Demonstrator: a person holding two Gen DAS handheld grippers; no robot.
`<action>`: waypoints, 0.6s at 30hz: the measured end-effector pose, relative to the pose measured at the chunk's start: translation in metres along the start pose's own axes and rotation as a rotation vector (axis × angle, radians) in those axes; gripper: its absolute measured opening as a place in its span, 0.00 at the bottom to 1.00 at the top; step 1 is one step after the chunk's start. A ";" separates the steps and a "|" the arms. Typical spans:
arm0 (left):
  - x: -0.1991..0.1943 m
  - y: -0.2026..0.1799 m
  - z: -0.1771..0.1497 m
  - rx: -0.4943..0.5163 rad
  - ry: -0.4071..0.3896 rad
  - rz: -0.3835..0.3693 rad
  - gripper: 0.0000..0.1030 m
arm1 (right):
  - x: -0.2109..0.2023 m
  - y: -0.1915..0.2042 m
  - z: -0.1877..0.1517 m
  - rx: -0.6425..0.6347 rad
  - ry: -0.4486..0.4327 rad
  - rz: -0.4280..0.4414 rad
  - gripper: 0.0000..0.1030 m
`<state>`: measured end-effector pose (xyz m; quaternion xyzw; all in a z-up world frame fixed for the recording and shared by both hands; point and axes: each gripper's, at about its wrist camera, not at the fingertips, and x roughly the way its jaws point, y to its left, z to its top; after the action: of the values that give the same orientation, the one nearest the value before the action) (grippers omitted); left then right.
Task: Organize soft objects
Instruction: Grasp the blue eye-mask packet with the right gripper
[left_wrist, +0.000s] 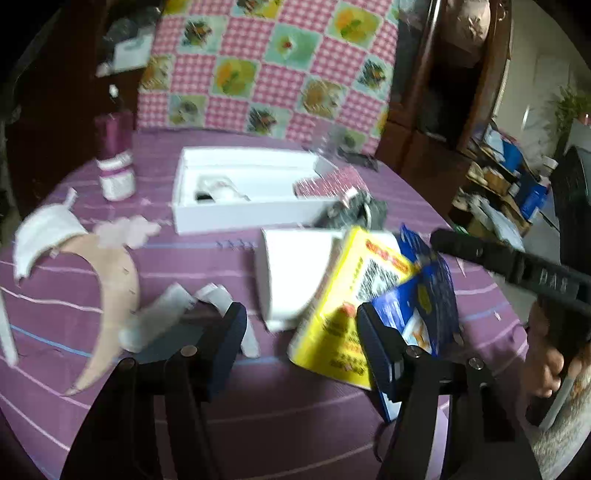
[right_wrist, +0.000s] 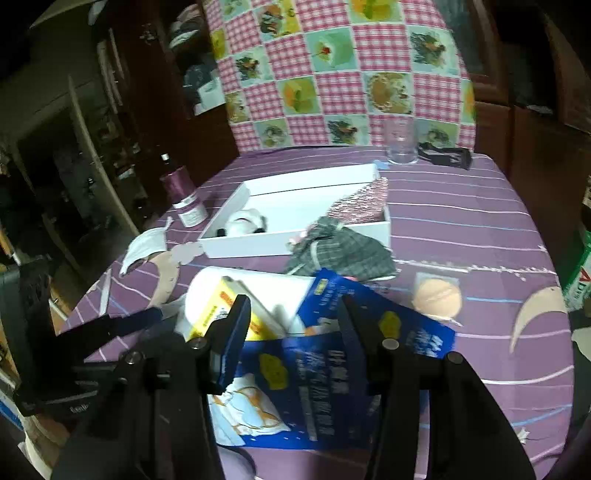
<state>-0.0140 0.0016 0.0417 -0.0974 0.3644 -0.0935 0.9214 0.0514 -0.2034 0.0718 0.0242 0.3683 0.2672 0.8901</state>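
The blue packet (right_wrist: 332, 373) lies on the purple-clothed bench (right_wrist: 480, 387) near its front edge, straight ahead of the right tongs (right_wrist: 295, 325) and partly between their two fingers, with its far corner lifted and its printed face up. Its long axis runs roughly from the near side toward the far right, a little across the line the right tongs point along. These tongs are about half spread; the left finger seems to sit on the packet, but blur hides whether the pads actually press it, so I cannot tell if it is pinched.

The left tongs (left_wrist: 301, 325) come in from the packet's left, half spread and holding nothing. Between their fingers lie bare cloth and the edge of the yellow packet (left_wrist: 340, 314), which overlaps a white pack (left_wrist: 291, 273); their right finger is just beside the blue packet.

The white box (right_wrist: 295, 221) sits beyond, toward the bench's middle, so the carry probably runs straight away from the front edge. The right hand looks better placed for it.
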 end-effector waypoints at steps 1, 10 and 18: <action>0.004 0.000 -0.001 -0.002 0.020 -0.013 0.61 | -0.001 -0.003 -0.001 0.011 0.004 -0.003 0.49; 0.023 -0.002 -0.004 -0.006 0.101 -0.069 0.61 | -0.018 -0.015 -0.022 0.025 0.044 0.011 0.49; 0.031 -0.007 -0.005 -0.008 0.135 -0.121 0.53 | 0.012 -0.011 -0.036 0.022 0.189 0.033 0.49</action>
<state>0.0039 -0.0127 0.0198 -0.1163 0.4197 -0.1539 0.8869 0.0396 -0.2122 0.0351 0.0145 0.4532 0.2789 0.8465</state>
